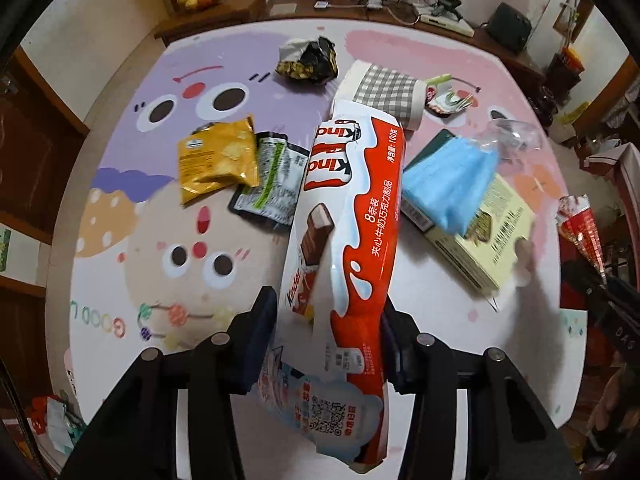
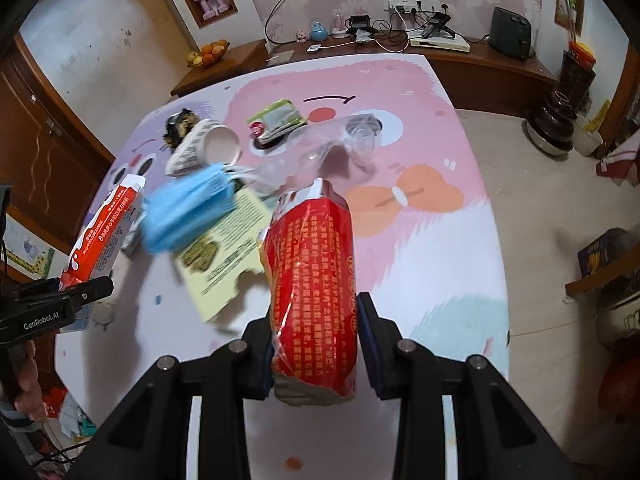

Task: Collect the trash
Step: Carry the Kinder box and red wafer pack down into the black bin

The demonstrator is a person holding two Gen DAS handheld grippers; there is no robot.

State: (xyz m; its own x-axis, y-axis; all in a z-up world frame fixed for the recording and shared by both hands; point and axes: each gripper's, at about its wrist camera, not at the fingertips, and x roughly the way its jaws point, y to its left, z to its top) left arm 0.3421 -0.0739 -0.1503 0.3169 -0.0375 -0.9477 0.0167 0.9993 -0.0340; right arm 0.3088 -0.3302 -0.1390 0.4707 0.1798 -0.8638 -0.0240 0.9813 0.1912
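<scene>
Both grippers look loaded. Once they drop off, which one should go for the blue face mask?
Probably right. The blue pleated face mask lies on the pale yellow box, nearer the right gripper than the left gripper.

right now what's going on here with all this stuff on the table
A person is clearing trash off a cartoon-print table with a handheld gripper in each hand. The left gripper is shut on a Kinder wrapper, the right gripper on a red wrapper. Still on the table: a blue face mask lying on a pale yellow box, a yellow snack bag, and a checkered cup on its side.
</scene>
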